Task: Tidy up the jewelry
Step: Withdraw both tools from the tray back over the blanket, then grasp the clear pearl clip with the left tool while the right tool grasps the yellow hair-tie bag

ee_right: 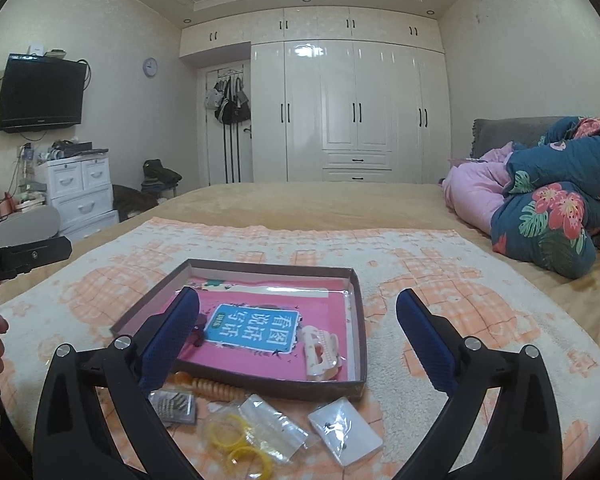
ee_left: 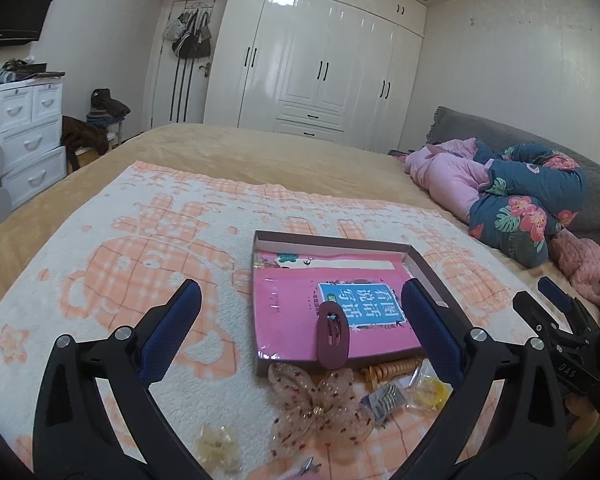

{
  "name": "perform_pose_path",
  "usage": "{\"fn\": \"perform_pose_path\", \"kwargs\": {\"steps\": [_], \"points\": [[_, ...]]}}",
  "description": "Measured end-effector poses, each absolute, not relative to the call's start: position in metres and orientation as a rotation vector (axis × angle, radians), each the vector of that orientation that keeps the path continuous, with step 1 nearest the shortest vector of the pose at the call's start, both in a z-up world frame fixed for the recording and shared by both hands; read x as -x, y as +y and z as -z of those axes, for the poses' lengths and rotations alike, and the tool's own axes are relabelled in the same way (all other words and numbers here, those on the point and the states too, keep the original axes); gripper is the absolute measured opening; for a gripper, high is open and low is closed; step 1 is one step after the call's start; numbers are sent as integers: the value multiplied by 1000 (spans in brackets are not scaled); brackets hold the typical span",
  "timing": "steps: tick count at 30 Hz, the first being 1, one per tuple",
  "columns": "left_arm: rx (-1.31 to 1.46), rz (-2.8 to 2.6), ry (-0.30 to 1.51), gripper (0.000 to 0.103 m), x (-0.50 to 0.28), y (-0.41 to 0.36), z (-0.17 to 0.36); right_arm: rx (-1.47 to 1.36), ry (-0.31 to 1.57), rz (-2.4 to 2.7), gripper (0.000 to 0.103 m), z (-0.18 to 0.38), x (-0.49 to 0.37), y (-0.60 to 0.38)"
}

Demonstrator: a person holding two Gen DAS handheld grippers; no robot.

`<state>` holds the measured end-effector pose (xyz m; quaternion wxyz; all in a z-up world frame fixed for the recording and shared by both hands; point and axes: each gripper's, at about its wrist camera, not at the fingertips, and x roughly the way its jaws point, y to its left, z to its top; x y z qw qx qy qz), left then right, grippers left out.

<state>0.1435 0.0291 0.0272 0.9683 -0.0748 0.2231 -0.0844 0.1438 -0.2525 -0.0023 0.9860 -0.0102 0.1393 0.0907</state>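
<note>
One shallow brown box (ee_right: 236, 382) is lying on the peach-and-white blanket (ee_right: 440, 280) spread over the bed (ee_right: 300, 204), and one pink book (ee_right: 260, 354) is lining its floor. Two hair clips are sitting in the box: one dark maroon clip (ee_left: 332, 338) near the front left corner and one pale cream claw clip (ee_right: 320, 354) near the front right corner. In front of the box's front wall, along the blanket's near edge, several loose pieces are lying: one orange spiral hair tie (ee_right: 210, 390) touching the wall, one small packet of silvery pieces (ee_right: 174, 404), one clear bag with yellow bands (ee_right: 240, 436), one white card with tiny dark studs (ee_right: 344, 430), one sheer bow with red dots (ee_left: 320, 412) and one pale translucent clip (ee_left: 216, 446) further left. The left tongs (ee_left: 300, 330) are standing spread wide, holding nothing and touching nothing, hanging above the box's front edge. The right tongs (ee_right: 298, 334) are likewise standing spread wide and empty, hanging above the box's front right part.
</note>
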Motion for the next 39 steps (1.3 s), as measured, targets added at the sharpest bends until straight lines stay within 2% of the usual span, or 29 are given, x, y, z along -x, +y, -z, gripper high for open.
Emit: {"fn": "perform_pose_path", "kwargs": {"steps": [14,39], "points": [[155,112,440,92,-110,59,-26,52,302,-209,97,11,-116,-245],[104,119,580,92,-81,62,20,148,418,-356,97,39,-80,-204]]}}
